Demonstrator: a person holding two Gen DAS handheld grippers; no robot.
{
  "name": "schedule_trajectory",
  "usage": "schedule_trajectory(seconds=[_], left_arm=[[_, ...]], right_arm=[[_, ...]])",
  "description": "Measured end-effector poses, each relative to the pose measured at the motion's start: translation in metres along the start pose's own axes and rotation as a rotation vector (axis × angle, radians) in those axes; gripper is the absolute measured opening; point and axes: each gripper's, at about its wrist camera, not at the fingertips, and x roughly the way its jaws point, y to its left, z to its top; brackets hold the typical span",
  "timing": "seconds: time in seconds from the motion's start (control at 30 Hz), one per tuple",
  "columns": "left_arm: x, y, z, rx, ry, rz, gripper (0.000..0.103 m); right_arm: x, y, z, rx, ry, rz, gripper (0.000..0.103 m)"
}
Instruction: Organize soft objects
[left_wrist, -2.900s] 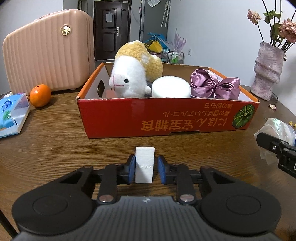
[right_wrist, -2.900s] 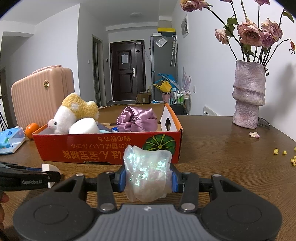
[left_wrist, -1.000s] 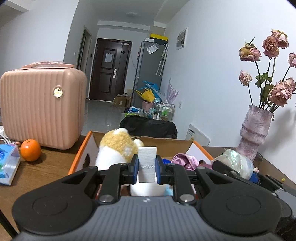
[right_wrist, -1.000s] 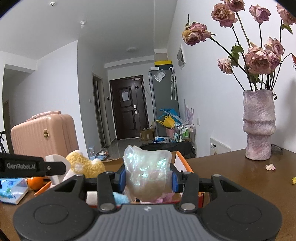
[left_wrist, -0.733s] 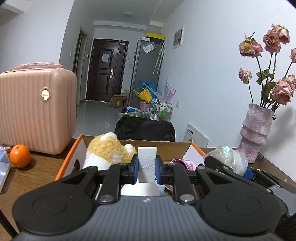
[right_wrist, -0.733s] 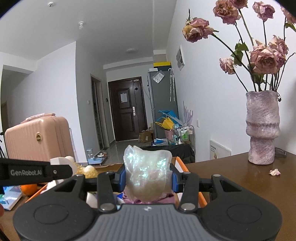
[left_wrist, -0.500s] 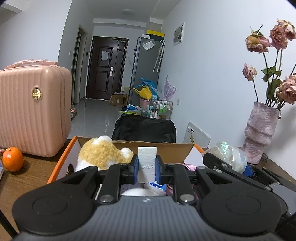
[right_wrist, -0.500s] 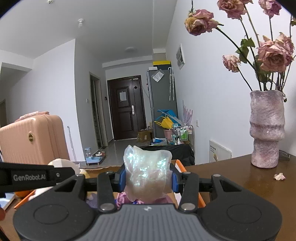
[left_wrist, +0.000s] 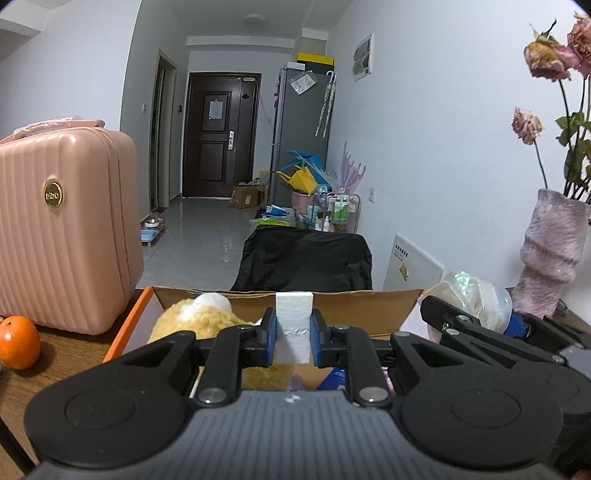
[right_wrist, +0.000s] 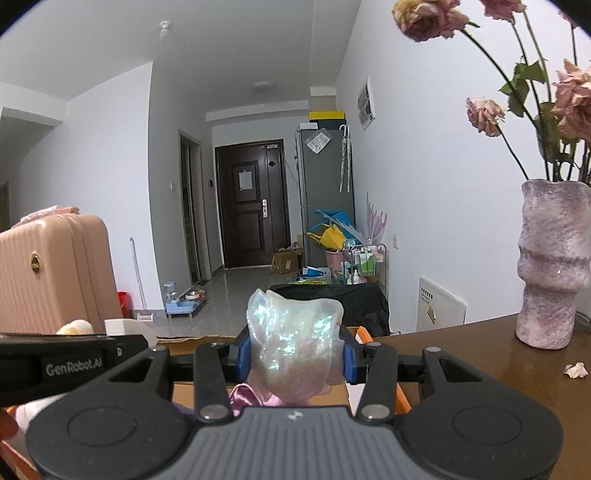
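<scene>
A: Left gripper (left_wrist: 293, 338)?
B: Clamped on a white foam block (left_wrist: 293, 325), upright between the blue pads, above the box (left_wrist: 369, 312), over the plush (left_wrist: 199, 325).
A: Right gripper (right_wrist: 293, 356)?
B: Closed on a pearly pouch (right_wrist: 293, 343), wedged between the pads, above the box, over the satin bow (right_wrist: 243, 397).
</scene>
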Motion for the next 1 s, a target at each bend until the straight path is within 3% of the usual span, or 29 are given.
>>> schedule_trajectory(seconds=[0.17, 0.23, 0.47, 0.53, 0.6, 0.73, 1.0], left_arm=[[0.0, 0.007, 0.001, -0.009, 0.004, -0.006, 0.021], [-0.002, 0.009, 0.001, -0.009, 0.001, -0.003, 0.033], [-0.01, 0.01, 0.001, 0.003, -0.023, 0.011, 0.052], [-0.012, 0.01, 0.002, -0.001, -0.027, 0.014, 0.067], [-0.014, 0.01, 0.003, -0.001, -0.039, 0.02, 0.074], [-0.02, 0.009, 0.004, -0.004, -0.055, 0.023, 0.086], [-0.032, 0.012, 0.006, -0.011, -0.076, 0.036, 0.098]], right_arm=[[0.011, 0.002, 0.001, -0.029, 0.032, 0.005, 0.051], [0.012, 0.002, 0.001, -0.031, 0.041, 0.002, 0.055], [0.013, -0.003, 0.004, -0.032, 0.047, -0.006, 0.081], [0.013, -0.004, 0.004, -0.028, 0.043, -0.012, 0.086], [0.012, -0.005, 0.005, -0.023, 0.044, -0.016, 0.091], [0.01, -0.009, 0.007, -0.009, 0.045, -0.02, 0.095], [0.008, -0.012, 0.008, -0.011, 0.059, -0.019, 0.096]])
